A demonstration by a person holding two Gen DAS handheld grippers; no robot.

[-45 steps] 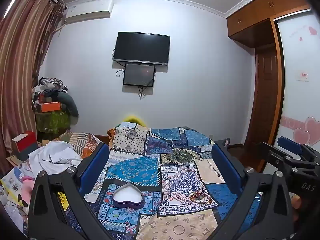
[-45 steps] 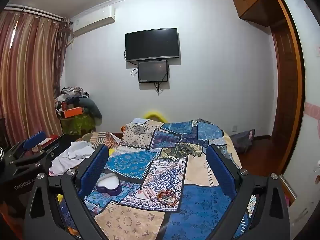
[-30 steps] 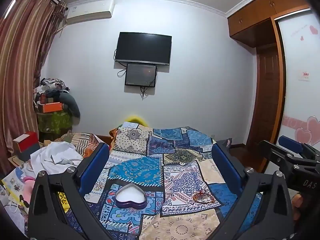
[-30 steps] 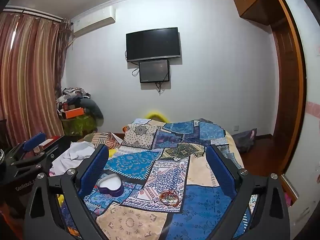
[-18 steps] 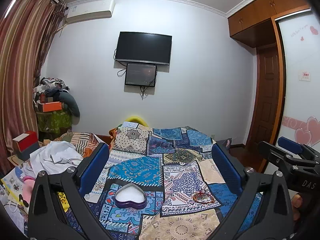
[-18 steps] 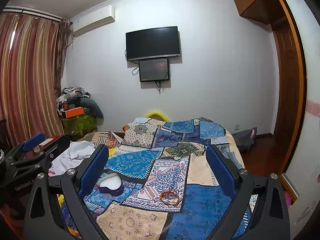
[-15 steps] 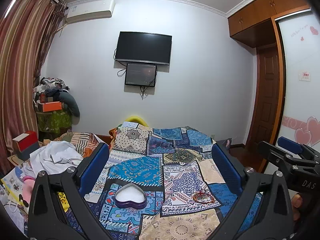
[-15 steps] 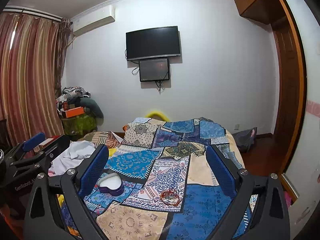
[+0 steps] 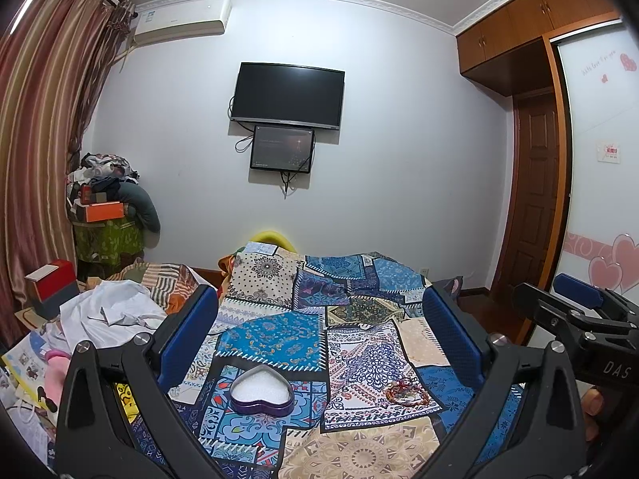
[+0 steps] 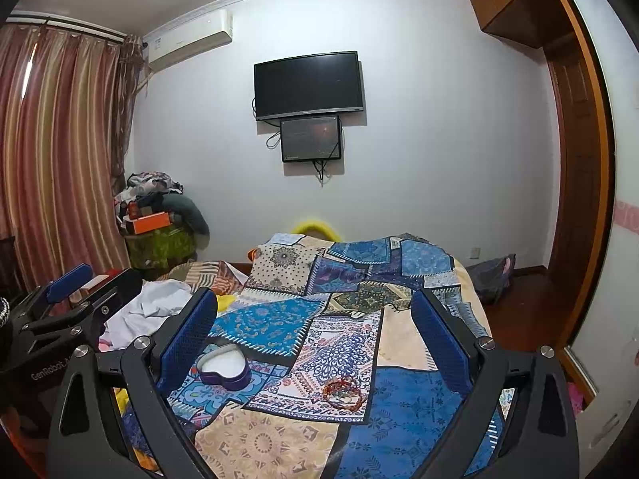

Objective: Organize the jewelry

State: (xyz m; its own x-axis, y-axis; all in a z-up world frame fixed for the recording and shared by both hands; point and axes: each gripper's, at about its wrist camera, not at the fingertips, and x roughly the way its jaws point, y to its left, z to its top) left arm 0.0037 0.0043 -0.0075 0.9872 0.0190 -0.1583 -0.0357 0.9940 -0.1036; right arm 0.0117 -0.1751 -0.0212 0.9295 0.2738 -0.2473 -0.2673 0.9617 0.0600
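Observation:
A purple heart-shaped box (image 9: 261, 392) with a white lining lies open on the patchwork bedspread (image 9: 279, 331); it also shows in the right wrist view (image 10: 223, 366). A small heap of red and gold bracelets (image 9: 405, 390) lies to its right, and shows in the right wrist view (image 10: 344, 390) too. My left gripper (image 9: 319, 331) is open and empty, held above the bed short of both. My right gripper (image 10: 315, 331) is open and empty, held likewise. Each gripper shows at the edge of the other's view.
A heap of white clothes (image 9: 108, 315) lies left of the bed. A cluttered stand (image 9: 108, 215) with an orange box is by the curtain (image 9: 36, 151). A TV (image 9: 288, 95) hangs on the far wall. A wooden door (image 9: 535, 195) and wardrobe are at right.
Both grippers have drifted slightly; the box and bracelets sit a little higher in the views than 1.5 s ago. Both stay open and nothing was touched.

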